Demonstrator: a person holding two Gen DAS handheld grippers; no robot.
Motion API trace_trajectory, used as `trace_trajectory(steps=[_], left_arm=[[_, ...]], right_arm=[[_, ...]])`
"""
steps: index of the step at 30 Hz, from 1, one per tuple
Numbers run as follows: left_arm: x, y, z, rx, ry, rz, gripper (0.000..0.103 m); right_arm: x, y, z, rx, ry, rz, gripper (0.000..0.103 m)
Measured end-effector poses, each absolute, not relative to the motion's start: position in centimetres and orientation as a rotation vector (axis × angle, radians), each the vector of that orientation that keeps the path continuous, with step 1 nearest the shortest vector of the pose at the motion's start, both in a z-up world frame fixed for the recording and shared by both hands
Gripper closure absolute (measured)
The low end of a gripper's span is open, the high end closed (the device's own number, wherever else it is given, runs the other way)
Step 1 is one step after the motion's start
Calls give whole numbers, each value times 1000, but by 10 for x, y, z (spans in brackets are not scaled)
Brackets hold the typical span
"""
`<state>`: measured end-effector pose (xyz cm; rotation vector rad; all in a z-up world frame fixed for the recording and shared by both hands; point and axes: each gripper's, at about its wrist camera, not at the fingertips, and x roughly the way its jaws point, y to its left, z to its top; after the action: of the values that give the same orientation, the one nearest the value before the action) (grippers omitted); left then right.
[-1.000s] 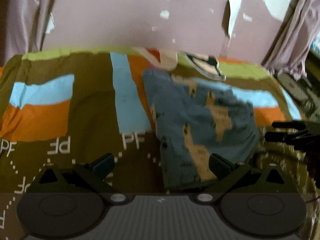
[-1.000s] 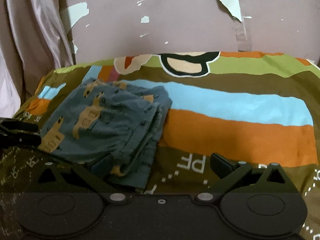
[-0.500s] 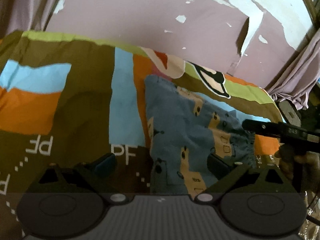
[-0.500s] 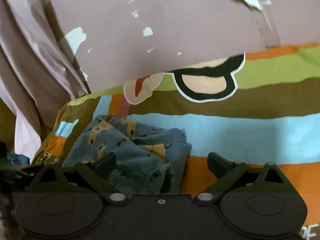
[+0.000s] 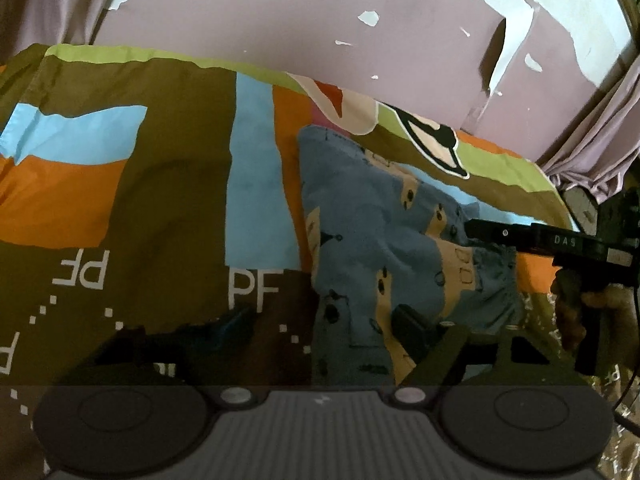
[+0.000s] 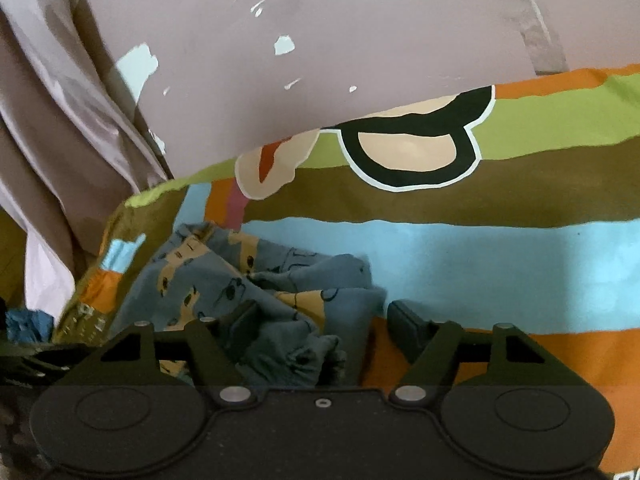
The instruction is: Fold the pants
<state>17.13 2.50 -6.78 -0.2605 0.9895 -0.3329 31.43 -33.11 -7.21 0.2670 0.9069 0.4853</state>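
The blue pants [image 5: 380, 240] with tan vehicle prints lie folded in a stack on the striped bedsheet [image 5: 160, 200]. My left gripper [image 5: 324, 324] is open, low at the near left edge of the pants, with its right finger over the cloth. My right gripper [image 6: 324, 320] is open at the near right corner of the pants [image 6: 256, 280], the bunched waistband edge between its fingers. The right gripper also shows in the left wrist view [image 5: 472, 228], reaching over the pants' right side.
A mauve wall [image 5: 320, 20] with peeling paint runs behind the bed. Curtains hang at the bed's corner [image 6: 52, 140] and at the other side [image 5: 592, 140]. The sheet stretches wide to the left [image 5: 80, 180] and to the right [image 6: 520, 272].
Both grippers have moved in closer to the pants and lower. The right gripper has come over the right edge of the stack and the cloth there has bunched up.
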Motion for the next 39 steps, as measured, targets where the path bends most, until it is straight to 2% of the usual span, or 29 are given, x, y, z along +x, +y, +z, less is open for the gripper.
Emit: trace_trajectory(steps=[4,6,9,16,18,24,29,39], left_arm=[[172,19,-67,-221,999,-336,27],[172,16,-66,-209,1005,-338,30],[172,12,-64,-203,1007,-337,35],[174,8,-64,-213,1028,-358,46],[175,8,-64,-212,1036,-361,53],[175,4,-63,-198,1044,-381,72],[174,0,-61,-171,1035,-394,81],[172,-7,-56,-128,1029,-384,86]], right_arm=[[314,-329,-73,270,913,479,32],[313,-330,-72,292,917,484,47],[311,-327,-71,310,921,487,58],[308,-330,-69,344,912,492,69],[306,-330,-69,351,905,492,73],[302,-328,-64,333,883,481,79],[299,-325,-61,309,872,467,80],[287,-308,-51,164,817,444,83]])
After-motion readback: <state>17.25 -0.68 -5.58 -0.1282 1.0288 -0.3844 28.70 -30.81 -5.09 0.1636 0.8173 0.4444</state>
